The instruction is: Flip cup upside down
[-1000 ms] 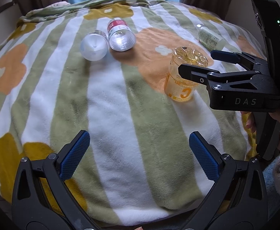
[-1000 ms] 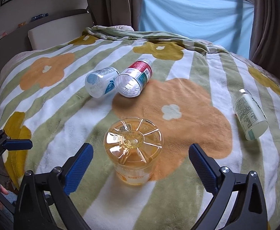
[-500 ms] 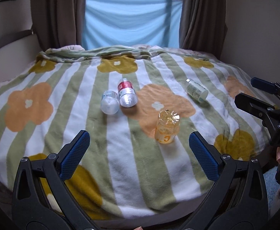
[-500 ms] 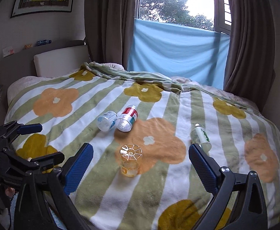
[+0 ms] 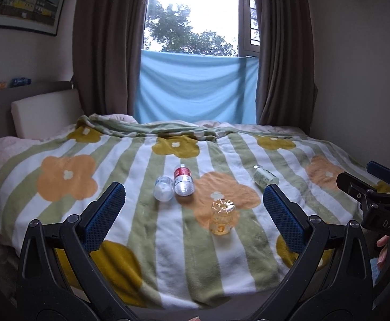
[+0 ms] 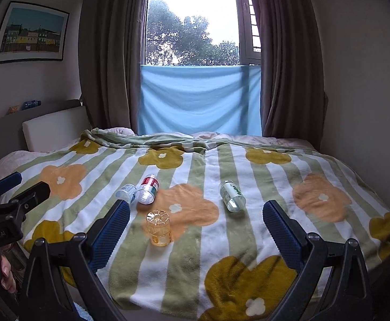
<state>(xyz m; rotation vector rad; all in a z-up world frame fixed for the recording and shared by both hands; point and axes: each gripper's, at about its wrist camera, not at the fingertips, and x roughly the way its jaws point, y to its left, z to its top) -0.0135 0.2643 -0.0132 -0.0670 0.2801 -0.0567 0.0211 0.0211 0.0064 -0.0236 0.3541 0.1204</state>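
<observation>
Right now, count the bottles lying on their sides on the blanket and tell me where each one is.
3. The clear bottle and red-labelled bottle lie side by side behind the upturned orange cup. The green-labelled bottle lies apart, to the right.

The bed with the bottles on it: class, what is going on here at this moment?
A person holds a gripper in each hand, and both the left gripper and the right gripper are open and empty, held back from the bed. The orange cup stands upside down on the flowered blanket, bottom facing up, touched by nothing. Three bottles lie on their sides beyond it. The flip looks done.
</observation>
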